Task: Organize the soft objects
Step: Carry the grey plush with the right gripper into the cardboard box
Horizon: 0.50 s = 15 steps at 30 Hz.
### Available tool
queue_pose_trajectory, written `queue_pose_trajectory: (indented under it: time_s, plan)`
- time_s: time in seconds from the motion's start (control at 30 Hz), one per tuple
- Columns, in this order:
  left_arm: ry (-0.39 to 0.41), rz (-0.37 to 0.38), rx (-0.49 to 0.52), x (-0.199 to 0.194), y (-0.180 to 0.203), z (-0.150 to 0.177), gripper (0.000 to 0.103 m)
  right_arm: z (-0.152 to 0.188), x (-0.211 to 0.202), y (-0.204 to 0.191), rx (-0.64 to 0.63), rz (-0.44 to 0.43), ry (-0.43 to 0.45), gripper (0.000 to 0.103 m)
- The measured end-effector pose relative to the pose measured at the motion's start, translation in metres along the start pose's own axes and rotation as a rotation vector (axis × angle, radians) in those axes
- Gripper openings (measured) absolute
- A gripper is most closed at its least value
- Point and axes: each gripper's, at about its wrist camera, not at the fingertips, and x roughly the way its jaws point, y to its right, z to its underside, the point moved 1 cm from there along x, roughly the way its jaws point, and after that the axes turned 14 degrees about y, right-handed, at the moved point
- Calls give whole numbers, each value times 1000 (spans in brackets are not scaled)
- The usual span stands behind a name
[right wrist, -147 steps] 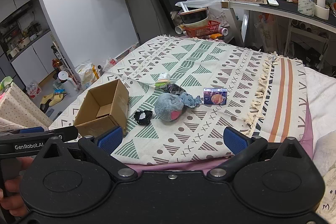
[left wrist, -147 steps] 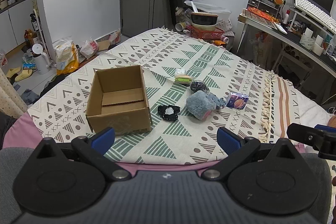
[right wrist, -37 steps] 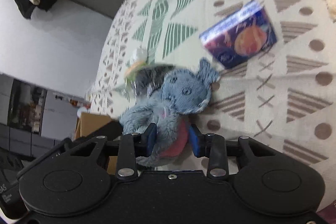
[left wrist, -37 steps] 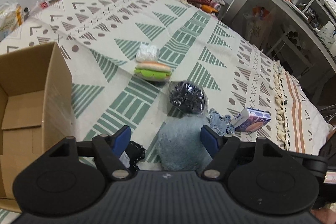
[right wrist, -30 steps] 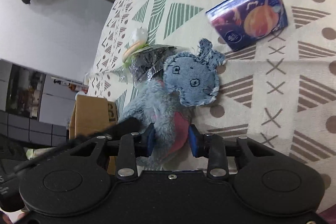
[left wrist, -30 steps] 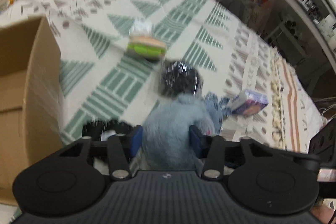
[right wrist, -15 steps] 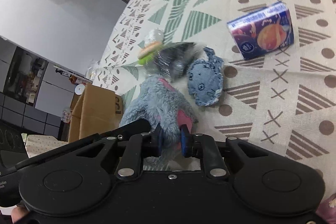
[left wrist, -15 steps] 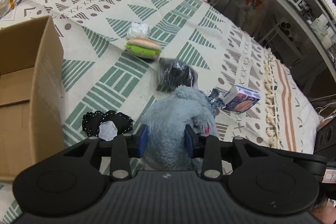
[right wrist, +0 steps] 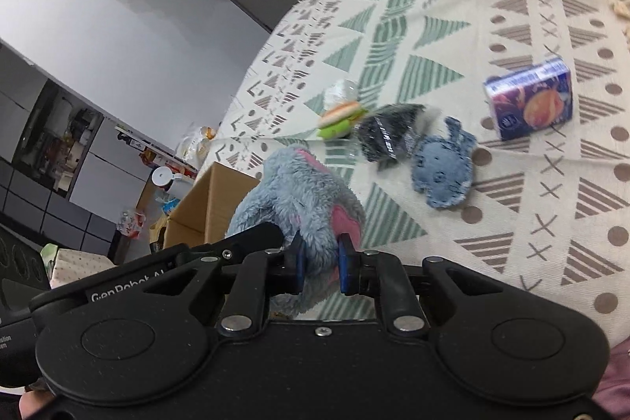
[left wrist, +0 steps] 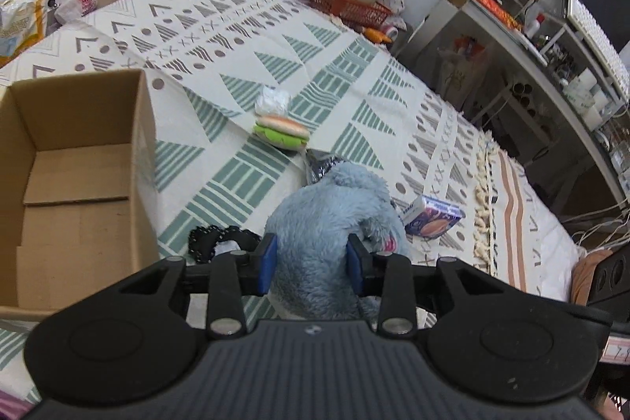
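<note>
While both clamp plush toy [left wrist: 328,207] | left claw [left wrist: 311,259] | right claw [right wrist: 319,259] | toy's underside hidden

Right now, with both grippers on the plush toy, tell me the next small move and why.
Probably carry the plush toy left, over the open cardboard box. The left gripper and right gripper both have their jaws shut on it, it looks lifted off the blanket, and the box beside it shows only bare cardboard inside.

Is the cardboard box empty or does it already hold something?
Empty, as far as shown: the box is open-topped with only bare cardboard floor visible; its near corner is hidden by the left gripper.
</note>
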Motion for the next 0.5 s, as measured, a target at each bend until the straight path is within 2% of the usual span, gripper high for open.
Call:
queue_pose_trajectory:
  time_s: [0.5]
  plan:
    - [105, -9, -113, -28, -43, -33, 36, -4, 16, -64, -69, -12, 31, 15]
